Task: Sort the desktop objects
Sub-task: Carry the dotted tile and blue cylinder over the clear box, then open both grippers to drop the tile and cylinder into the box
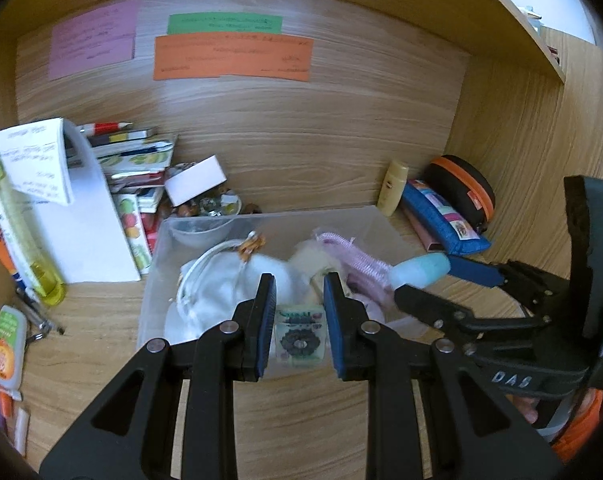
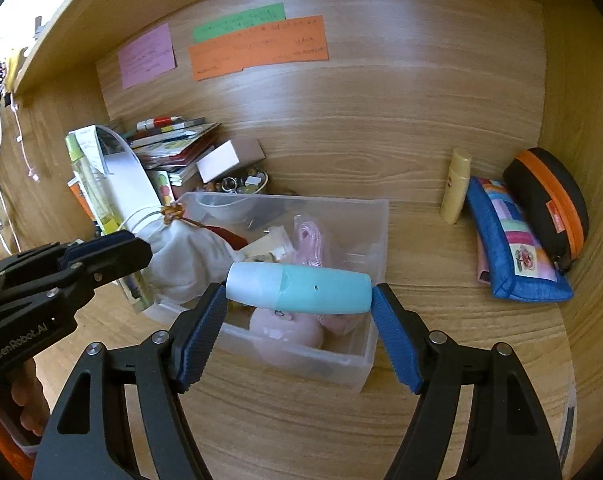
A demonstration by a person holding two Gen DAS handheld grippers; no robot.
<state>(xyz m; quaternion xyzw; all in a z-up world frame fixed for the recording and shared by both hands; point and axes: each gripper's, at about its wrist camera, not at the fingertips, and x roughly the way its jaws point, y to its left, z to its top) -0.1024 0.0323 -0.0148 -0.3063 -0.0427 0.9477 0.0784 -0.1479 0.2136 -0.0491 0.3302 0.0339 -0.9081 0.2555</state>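
A clear plastic box (image 2: 365,364) stands on the wooden desk, holding a white cloth pouch (image 2: 189,256), a pink coiled cord (image 2: 311,240) and other small items. My right gripper (image 2: 299,292) is shut on a teal and pale-blue tube (image 2: 301,288), held lengthwise between its blue pads just above the box's near side. The tube also shows in the left wrist view (image 1: 421,270). My left gripper (image 1: 300,292) is open and empty over the box's (image 1: 153,280) near edge, above a small printed packet (image 1: 300,336). It appears at the left of the right wrist view (image 2: 113,250).
A pile of books, papers and a white box (image 1: 195,180) sits at the back left, with a yellow-green bottle (image 1: 17,224). A cream bottle (image 2: 455,186), a blue patchwork pouch (image 2: 513,244) and a black-orange case (image 2: 549,200) stand at the right. Coloured notes (image 2: 257,44) hang on the back wall.
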